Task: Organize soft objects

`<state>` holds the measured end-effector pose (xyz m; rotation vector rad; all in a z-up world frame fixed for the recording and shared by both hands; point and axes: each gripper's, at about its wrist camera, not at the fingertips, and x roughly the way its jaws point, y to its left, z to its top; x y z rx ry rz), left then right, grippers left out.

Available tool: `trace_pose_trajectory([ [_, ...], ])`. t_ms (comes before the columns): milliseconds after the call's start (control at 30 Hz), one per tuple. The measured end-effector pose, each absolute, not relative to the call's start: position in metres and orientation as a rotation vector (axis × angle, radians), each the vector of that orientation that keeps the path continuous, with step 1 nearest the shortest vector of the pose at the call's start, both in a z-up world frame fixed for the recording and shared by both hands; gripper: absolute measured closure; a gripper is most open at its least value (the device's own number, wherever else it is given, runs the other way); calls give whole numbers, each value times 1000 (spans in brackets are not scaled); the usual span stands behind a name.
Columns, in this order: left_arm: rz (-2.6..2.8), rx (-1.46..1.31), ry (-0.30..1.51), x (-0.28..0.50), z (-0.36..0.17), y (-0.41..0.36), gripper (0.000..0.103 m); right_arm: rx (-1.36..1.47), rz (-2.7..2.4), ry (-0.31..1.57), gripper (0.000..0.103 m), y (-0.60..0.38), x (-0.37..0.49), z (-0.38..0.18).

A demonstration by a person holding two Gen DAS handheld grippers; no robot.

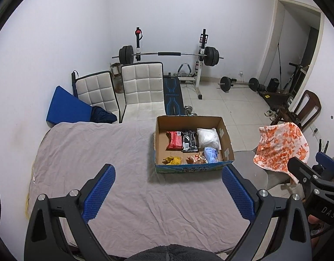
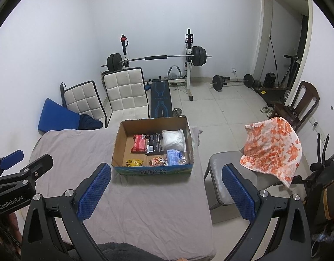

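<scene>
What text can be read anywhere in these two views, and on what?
"GenRobot.AI": on the left hand-held gripper, seen from the right wrist view.
"DAS": on the right hand-held gripper, cut off beyond that.
Print on the cardboard box front: too blurred.
Packet labels inside: unreadable.

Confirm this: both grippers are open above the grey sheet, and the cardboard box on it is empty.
Not quite. The cardboard box is not empty: the right wrist view shows several soft packets in it. The left gripper and right gripper are open, as said.
</scene>
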<state>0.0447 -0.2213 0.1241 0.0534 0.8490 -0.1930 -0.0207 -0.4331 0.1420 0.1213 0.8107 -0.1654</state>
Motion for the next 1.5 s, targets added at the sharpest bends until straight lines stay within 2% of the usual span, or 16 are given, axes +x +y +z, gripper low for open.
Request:
trace_pose_trajectory([
  [1500, -188, 6, 879, 78, 118, -224, 2, 111, -154, 828, 0, -437, 8, 146],
])
